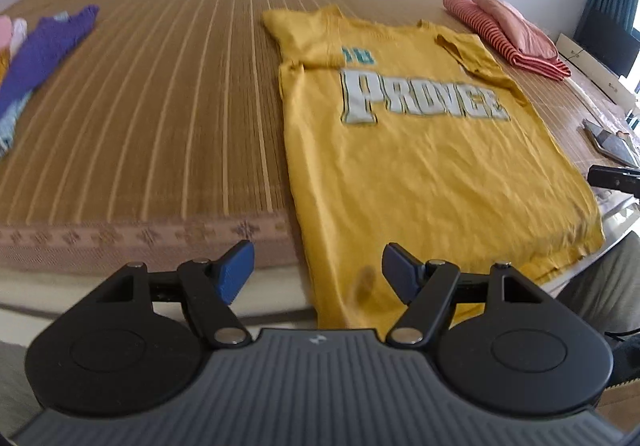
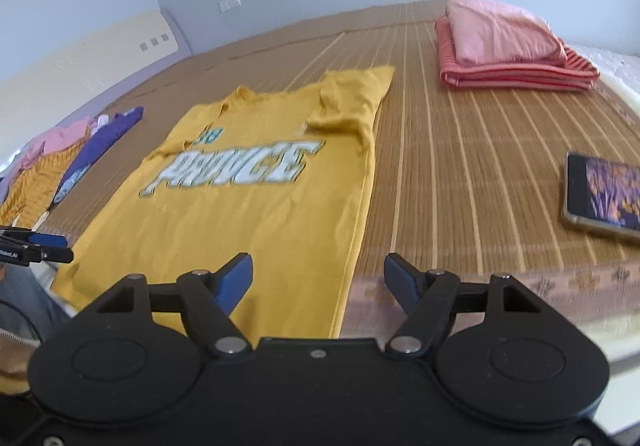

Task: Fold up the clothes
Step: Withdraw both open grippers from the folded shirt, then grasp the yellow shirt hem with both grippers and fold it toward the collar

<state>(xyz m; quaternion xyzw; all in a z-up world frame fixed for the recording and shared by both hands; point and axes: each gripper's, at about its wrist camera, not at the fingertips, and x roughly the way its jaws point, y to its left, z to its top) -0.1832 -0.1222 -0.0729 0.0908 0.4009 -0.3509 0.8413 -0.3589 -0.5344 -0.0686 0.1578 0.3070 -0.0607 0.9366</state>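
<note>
left wrist view: left gripper (image 1: 318, 272) gapes empty over the bed's near edge, above the hem's left corner of the yellow T-shirt (image 1: 420, 166), whose length runs from that edge toward the far side | right wrist view: right gripper (image 2: 318, 280), jaws opening, empty, over the T-shirt's (image 2: 248, 214) right hem corner; each hand nearest its own corner.

A yellow T-shirt (image 1: 420, 150) lies flat, print up, hem hanging over the mat's edge.

Both the left tongs (image 1: 318, 272) and right tongs (image 2: 319, 282) point downward, jaws apart, gripping nothing.
</note>
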